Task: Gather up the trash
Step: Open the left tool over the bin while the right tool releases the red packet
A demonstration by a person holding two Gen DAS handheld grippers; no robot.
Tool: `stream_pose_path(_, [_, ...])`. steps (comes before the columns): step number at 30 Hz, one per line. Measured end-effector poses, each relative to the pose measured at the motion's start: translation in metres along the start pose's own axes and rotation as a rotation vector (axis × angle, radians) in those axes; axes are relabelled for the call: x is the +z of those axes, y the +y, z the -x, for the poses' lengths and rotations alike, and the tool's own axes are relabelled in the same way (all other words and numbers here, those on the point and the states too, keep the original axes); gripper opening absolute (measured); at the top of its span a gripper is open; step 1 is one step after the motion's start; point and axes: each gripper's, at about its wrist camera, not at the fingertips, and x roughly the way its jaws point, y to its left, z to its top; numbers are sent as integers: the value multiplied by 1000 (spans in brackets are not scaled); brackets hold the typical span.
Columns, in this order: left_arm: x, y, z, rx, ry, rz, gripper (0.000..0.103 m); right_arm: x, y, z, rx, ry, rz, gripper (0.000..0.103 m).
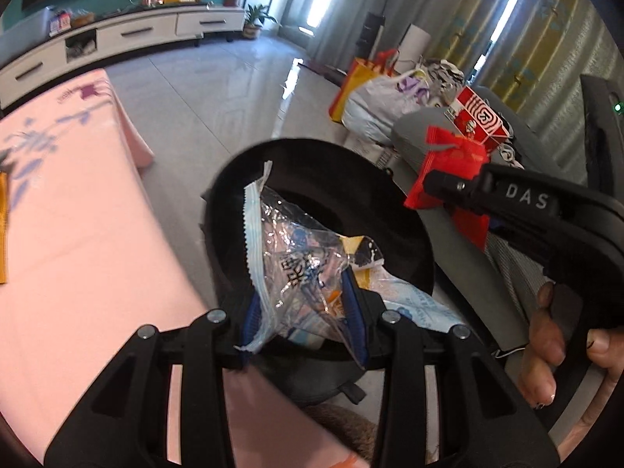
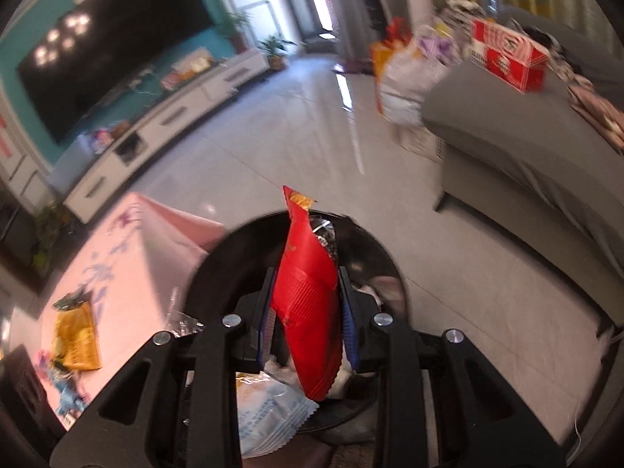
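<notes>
A big table (image 1: 78, 202) with a pink cloth stands at the left, and a grey sofa (image 2: 518, 144) stands at the right. A round black bin (image 1: 312, 179) sits on the floor between them, just past the table's edge. The left gripper (image 1: 302, 312) hangs over the bin, and its jaws are squeezed on a clear wrapper (image 1: 288, 249). This crinkly, see-through wrapper has blue and white print and a zigzag edge, and it sticks up past the jaws. The right gripper (image 2: 306, 304) is over the bin too, its jaws pinched tight on a shiny red wrapper (image 2: 308, 292). A yellow packet (image 2: 76, 335) lies on the table.
</notes>
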Motion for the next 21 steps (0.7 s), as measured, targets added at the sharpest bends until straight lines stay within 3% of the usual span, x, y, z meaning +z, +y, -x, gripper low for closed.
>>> stream_pose_path(12, [0, -8, -37, -10, 66, 5, 40, -2, -19, -45, -61, 136, -50, 30])
stream_pose_path(17, [1, -10, -40, -32, 72, 13, 52, -3, -17, -44, -53, 134, -50, 33])
stream_pose_path(21, [4, -9, -30, -19, 37, 5, 77, -1, -16, -39, -32, 116, -56, 41])
